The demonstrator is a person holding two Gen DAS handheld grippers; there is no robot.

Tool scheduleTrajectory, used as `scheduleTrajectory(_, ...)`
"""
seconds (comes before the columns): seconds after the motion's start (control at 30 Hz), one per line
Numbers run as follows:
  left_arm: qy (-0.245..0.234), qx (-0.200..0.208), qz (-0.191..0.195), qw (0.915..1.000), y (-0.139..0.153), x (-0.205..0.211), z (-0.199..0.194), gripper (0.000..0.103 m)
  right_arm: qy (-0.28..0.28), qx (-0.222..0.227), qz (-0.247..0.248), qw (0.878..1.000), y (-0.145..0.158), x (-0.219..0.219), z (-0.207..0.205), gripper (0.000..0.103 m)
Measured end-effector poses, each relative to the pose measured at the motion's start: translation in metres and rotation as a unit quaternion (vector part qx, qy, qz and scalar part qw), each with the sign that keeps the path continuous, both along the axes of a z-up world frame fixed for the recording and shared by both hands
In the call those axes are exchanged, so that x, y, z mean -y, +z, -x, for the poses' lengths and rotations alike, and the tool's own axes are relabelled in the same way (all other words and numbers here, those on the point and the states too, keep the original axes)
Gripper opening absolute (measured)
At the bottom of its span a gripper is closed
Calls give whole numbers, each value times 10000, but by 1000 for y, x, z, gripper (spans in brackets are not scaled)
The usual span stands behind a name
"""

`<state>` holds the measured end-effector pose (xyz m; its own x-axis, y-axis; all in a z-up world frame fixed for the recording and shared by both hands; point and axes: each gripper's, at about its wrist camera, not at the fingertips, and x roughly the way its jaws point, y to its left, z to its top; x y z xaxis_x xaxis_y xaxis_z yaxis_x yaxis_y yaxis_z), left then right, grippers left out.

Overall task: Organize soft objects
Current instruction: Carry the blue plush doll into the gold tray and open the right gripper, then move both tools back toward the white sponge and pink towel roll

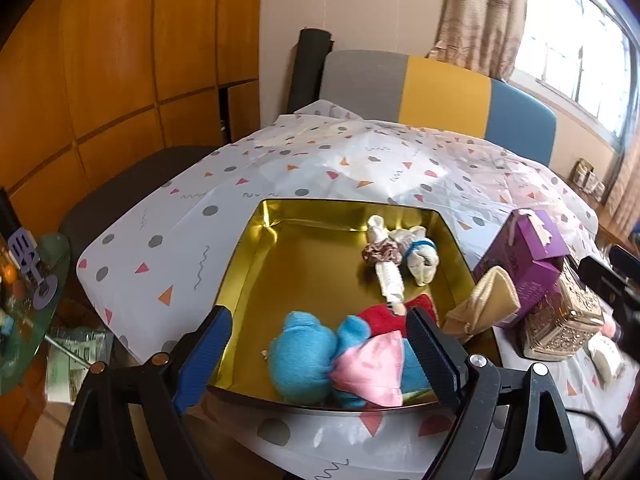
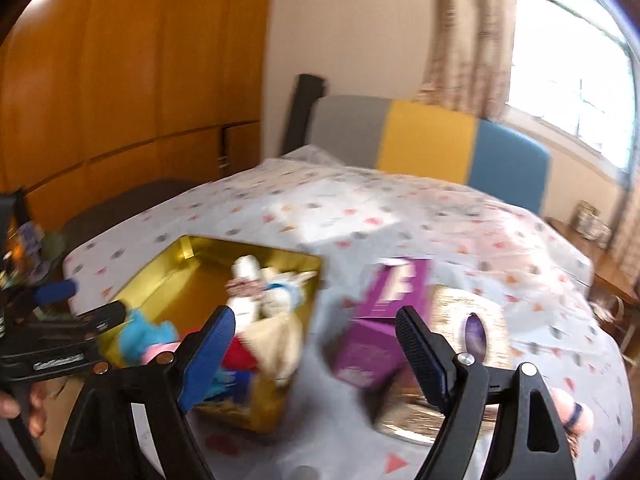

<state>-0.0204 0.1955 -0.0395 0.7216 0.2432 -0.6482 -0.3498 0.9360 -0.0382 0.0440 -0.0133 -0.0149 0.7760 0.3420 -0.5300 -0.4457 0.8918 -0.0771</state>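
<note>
Both grippers spread, holding nothing: left gripper (image 1: 320, 354) hovers at near rim of gold tin (image 1: 256, 236) holding blue plush (image 1: 302, 356), pink pouch (image 1: 370, 368), red item and white dolls (image 1: 400, 262); right gripper (image 2: 316, 354) over purple box (image 2: 374, 344), view blurred.

Soft toys (image 1: 320, 356) in tin (image 1: 256, 248), box (image 1: 536, 252) right.

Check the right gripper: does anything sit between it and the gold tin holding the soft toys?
Nothing visible blocks it. The open right gripper is empty; the gold tin lies just ahead-left, the purple box ahead-right, off that path.
</note>
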Motion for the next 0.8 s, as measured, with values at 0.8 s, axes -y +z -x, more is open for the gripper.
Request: scheduleTrajectory(0.8, -896, -117, -223, 9957, -1, 56, -13, 91, -3465, -413, -830, 9335, -3, 308, -68, 85)
